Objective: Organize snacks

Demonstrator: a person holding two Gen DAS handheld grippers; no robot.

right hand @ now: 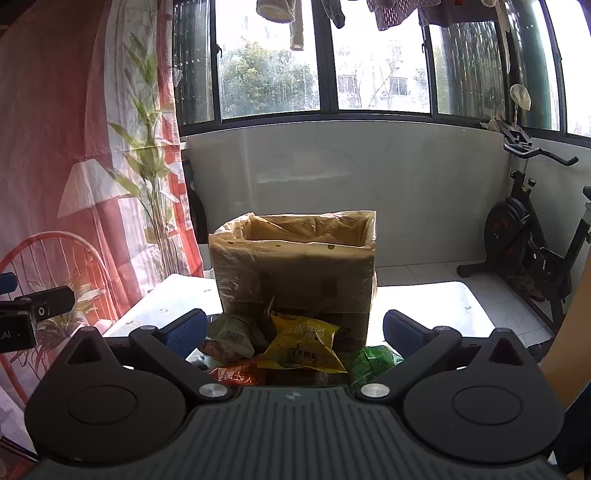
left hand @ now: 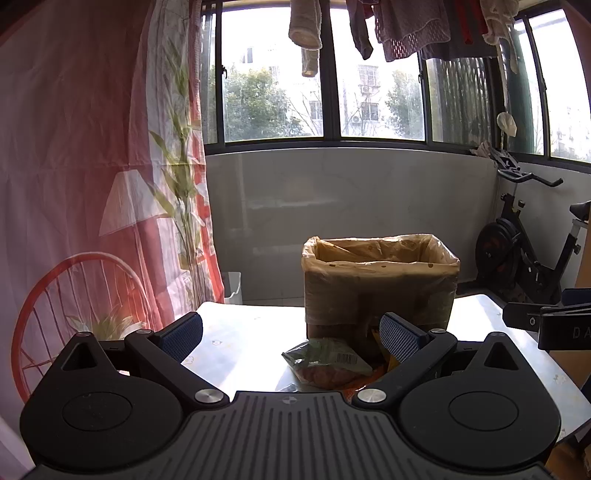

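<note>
A cardboard box lined with a plastic bag (left hand: pixel 380 284) (right hand: pixel 295 269) stands open-topped on the white table (left hand: pixel 236 347) (right hand: pixel 436 306). In front of it lies a pile of snack packets: a clear packet with a barcode (left hand: pixel 325 360) (right hand: pixel 231 338), a yellow packet (right hand: pixel 303 345), an orange-red one (right hand: pixel 238 374) and a green one (right hand: pixel 371 360). My left gripper (left hand: pixel 291 332) hovers wide open just short of the barcode packet, holding nothing. My right gripper (right hand: pixel 295 332) is also wide open above the pile, nothing between its fingers. Each gripper shows at the edge of the other's view.
A printed red-and-white curtain (left hand: pixel 92 184) hangs left of the table. An exercise bike (right hand: pixel 532 236) stands on the tiled floor at the right. Laundry (left hand: pixel 406 29) hangs over the window behind. A small white bin (left hand: pixel 232 288) sits past the table's far left corner.
</note>
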